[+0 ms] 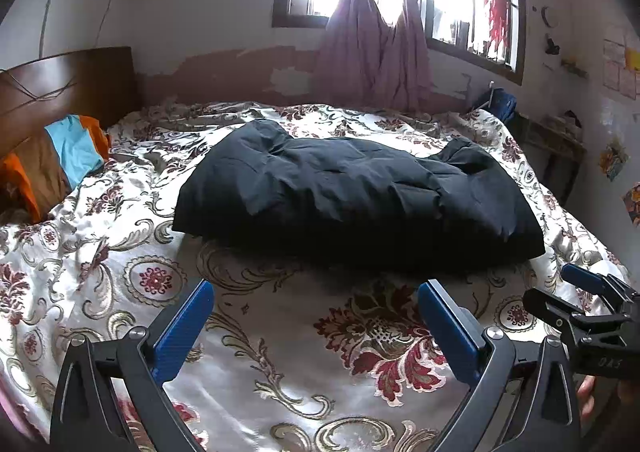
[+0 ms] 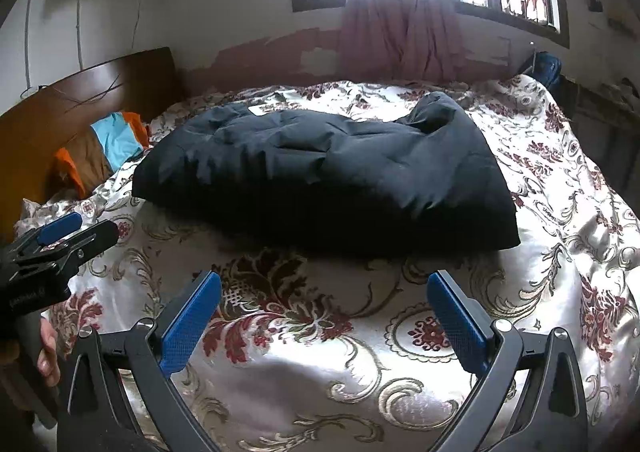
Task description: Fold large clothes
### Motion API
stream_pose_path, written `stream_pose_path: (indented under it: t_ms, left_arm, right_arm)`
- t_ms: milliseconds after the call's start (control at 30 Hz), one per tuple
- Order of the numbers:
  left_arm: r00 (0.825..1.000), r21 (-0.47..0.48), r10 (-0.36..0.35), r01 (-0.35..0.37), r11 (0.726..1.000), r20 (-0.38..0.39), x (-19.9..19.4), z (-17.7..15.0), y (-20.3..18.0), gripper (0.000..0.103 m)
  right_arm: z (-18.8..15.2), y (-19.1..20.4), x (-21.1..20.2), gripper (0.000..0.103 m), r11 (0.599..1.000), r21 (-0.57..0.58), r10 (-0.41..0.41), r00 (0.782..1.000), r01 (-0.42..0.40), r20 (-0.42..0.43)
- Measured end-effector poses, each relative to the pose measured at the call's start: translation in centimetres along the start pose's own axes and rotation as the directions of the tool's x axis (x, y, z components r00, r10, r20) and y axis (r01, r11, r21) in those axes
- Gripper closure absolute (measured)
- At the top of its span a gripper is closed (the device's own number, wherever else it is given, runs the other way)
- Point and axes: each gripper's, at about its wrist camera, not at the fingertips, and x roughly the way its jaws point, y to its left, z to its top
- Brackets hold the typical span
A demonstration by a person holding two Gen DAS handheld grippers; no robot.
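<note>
We hold both grippers, left (image 1: 316, 294) and right (image 2: 324, 286), jaws spread, above the bed (image 1: 280, 332) before the folded black coat (image 1: 352, 192).

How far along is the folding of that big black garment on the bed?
Done: the black padded garment already lies on the floral bedspread as a compact bundle. In hand: nothing; the left gripper and right gripper hang open, short of it. Left: perhaps a final fold or tidy, though I cannot tell.
</note>
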Motion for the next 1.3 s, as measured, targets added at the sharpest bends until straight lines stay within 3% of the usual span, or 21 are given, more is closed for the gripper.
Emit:
stream_pose_path:
  t_ms: [167,367,667,1300]
  left_arm:
    - [1.000,-0.021,0.002,-0.001,1.000,0.029,-0.2,-1.1,-0.6,0.000]
    - [0.994,-0.059,0.092,-0.089,0.994,0.059,-2.5,-2.1,-1.2,0.000]
    - [0.992,-0.063,0.095,-0.090,0.994,0.080,-6.5,-2.7,-2.6,0.000]
    - [0.997,-0.120,0.064,-0.057,0.991,0.050,-9.2,-5.9,-2.6,0.000]
  right_arm:
    - [-0.6,-1.2,0.5,0.002,0.999,0.025,0.036,0.999,-0.037,0.039]
    - [-0.9,-3.0,-0.7,0.002,0.994,0.059,0.083,0.994,-0.088,0.074]
    - [-1.6,-3.5,-4.0,0.002,0.989,0.077,0.120,0.987,-0.129,0.108]
    - [-3.0,-3.6,-8.7,0.002,0.996,0.038,0.073,0.990,-0.078,0.117]
